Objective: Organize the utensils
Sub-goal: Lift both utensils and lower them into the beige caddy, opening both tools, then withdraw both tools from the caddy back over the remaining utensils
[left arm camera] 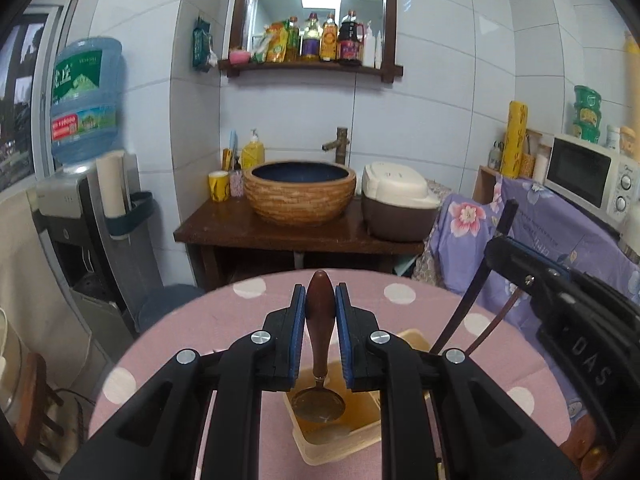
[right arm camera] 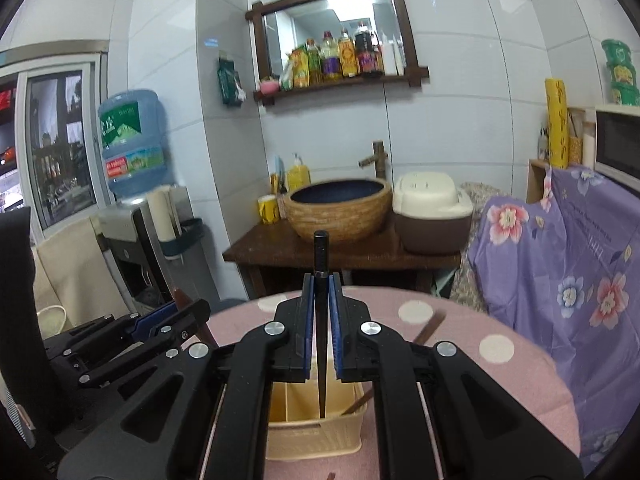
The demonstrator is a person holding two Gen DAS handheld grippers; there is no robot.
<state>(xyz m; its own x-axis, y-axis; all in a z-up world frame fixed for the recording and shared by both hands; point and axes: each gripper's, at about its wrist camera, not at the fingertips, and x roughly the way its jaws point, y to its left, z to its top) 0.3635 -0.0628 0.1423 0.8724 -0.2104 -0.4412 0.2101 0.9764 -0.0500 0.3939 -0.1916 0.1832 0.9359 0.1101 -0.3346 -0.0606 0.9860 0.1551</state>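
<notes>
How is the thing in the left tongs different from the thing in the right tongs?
The spoon in the left tongs has a thick, rounded reddish-brown wooden handle and a metal bowl. The chopstick in the right tongs is thin, straight and black, tapering to a point. Both stand upright, lower ends inside the beige basket.

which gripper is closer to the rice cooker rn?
Right, though only a guess. The right gripper holds a chopstick over the basket, on the rice cooker side. The left gripper holds a spoon further left.
</notes>
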